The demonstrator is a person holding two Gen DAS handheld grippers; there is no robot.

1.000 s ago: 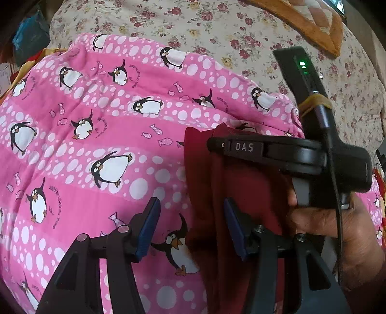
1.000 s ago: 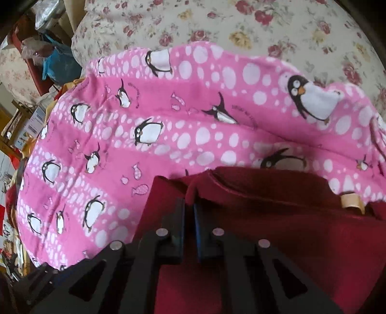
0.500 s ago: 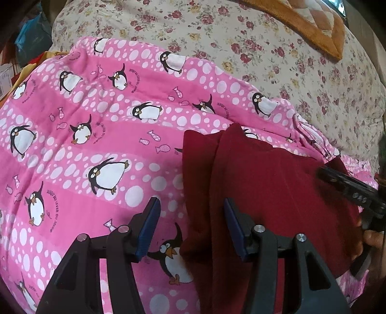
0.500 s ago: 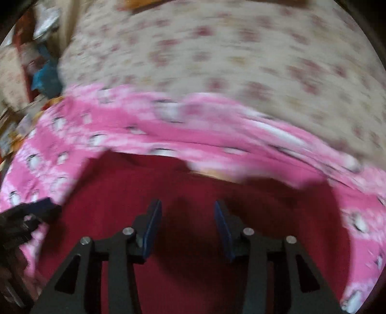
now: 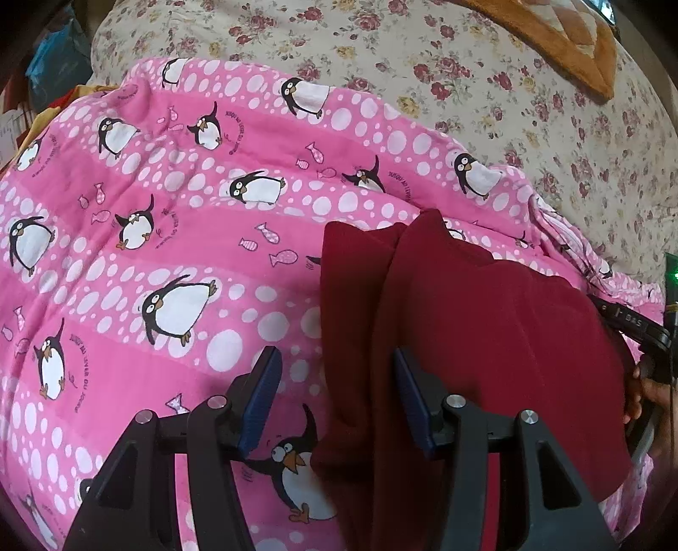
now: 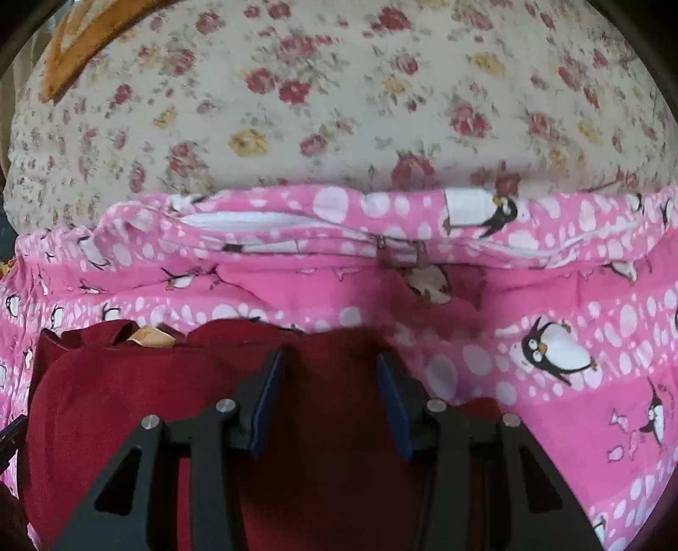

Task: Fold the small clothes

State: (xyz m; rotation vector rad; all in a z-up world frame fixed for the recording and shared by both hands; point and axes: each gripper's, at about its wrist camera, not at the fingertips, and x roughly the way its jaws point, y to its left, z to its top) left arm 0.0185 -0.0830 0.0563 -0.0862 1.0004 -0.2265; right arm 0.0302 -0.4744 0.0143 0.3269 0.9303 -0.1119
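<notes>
A small dark red garment [image 5: 487, 322] lies folded on a pink penguin blanket [image 5: 169, 237]. My left gripper [image 5: 334, 381] is open and empty, its fingers straddling the garment's left edge. In the right wrist view the garment [image 6: 140, 390] fills the lower left, with a tan label [image 6: 148, 337] at its far edge. My right gripper [image 6: 328, 388] is open and empty above the garment. The right gripper's body and the hand holding it show at the right edge of the left wrist view [image 5: 648, 339].
A cream floral bedspread [image 5: 423, 55] lies beyond the blanket [image 6: 572, 381], with an orange quilted piece [image 5: 563, 38] at the far right. Blue and yellow items [image 5: 55, 63] sit off the bed's left edge.
My right gripper let go of the garment, opened, and drew back to the right, away from the left gripper. The garment now lies flat. My left gripper stayed open and in place.
</notes>
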